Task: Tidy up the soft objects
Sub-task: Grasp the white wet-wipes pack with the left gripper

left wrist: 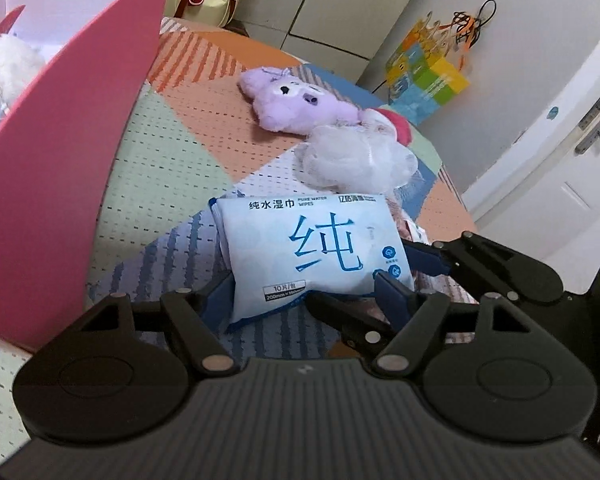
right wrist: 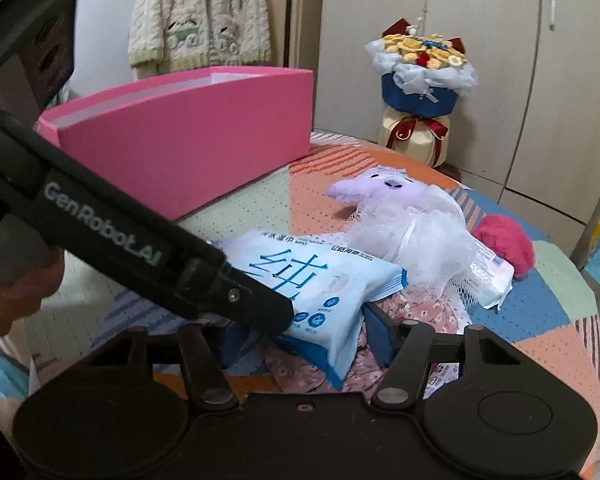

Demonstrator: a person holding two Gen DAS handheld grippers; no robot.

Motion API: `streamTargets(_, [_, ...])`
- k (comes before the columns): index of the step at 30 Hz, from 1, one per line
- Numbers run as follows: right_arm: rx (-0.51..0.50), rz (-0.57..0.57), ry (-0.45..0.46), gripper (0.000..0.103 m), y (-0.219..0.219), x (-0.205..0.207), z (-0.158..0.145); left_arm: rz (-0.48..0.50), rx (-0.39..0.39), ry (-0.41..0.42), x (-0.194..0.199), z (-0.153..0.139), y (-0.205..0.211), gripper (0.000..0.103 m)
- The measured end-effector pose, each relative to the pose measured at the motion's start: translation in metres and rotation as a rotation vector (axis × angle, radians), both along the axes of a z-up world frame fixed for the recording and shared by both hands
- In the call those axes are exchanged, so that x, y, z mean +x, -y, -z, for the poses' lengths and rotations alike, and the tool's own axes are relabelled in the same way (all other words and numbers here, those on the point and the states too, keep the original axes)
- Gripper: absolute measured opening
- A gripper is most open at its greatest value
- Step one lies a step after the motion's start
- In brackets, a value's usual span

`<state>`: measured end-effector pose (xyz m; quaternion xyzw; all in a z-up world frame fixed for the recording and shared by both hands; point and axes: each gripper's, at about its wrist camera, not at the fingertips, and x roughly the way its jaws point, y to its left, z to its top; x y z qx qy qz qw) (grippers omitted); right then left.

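Note:
A light blue wet-wipes pack (left wrist: 312,252) (right wrist: 320,284) lies on the patchwork cover in front of both cameras. My left gripper (left wrist: 308,296) straddles its near end, with a blue pad against each side. My right gripper (right wrist: 308,336) is closed in on the pack's near corner from the right. One left finger (right wrist: 260,304) crosses over the pack in the right wrist view. Behind the pack lie a white mesh bath sponge (left wrist: 352,160) (right wrist: 416,232), a purple plush toy (left wrist: 296,104) (right wrist: 380,188) and a red fluffy ball (right wrist: 504,240).
The open pink box (left wrist: 60,160) (right wrist: 188,148) stands to the left, with a white plush (left wrist: 4,68) inside. A floral cloth (right wrist: 412,304) and a second pack (right wrist: 492,284) lie under the sponge. A bouquet (right wrist: 420,92) stands against the wardrobe. A colourful bag (left wrist: 428,76) hangs by the door.

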<state>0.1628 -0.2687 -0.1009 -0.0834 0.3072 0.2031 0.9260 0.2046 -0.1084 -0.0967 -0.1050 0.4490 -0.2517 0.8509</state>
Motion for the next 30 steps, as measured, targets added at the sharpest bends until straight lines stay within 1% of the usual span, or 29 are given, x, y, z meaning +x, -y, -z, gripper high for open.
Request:
streamTargets(2, [0.007,0.012,0.003,0.067,-0.002,-0.003,-0.003,0.011,0.021,0.021,-0.005,-0.003,0.004,0.075])
streamTargets(8, [-0.017,0.045,0.017,0.068,-0.011,-0.018,-0.014,0.056,0.071,0.076,-0.023,-0.018,0.007,0.075])
streamTargets(12, [-0.044,0.055,0.034,0.076,-0.02,-0.032,-0.022,0.08,0.076,0.091,-0.036,-0.026,0.005,0.074])
streamTargets(14, [-0.066,0.056,0.052,0.077,-0.025,-0.04,-0.025,0.085,0.074,0.101,-0.043,-0.029,0.003,0.074])
streamTargets(15, [-0.075,0.056,0.057,0.079,-0.027,-0.043,-0.027,0.091,0.069,0.104,-0.046,-0.031,0.002,0.074])
streamTargets(18, [-0.095,0.047,0.069,0.087,-0.032,-0.051,-0.029,0.113,0.052,0.093,-0.051,-0.032,-0.001,0.074])
streamTargets(21, [-0.108,0.038,0.051,0.088,-0.033,-0.053,-0.025,0.128,0.049,0.062,-0.05,-0.023,-0.002,0.074])
streamTargets(26, [-0.087,0.045,-0.006,0.086,-0.024,-0.05,-0.012,0.133,0.01,-0.044,-0.039,-0.002,-0.005,0.074])
streamTargets(30, [-0.079,0.072,-0.024,0.087,-0.015,-0.048,-0.007,0.1,0.029,-0.009,-0.04,-0.002,-0.009,0.076])
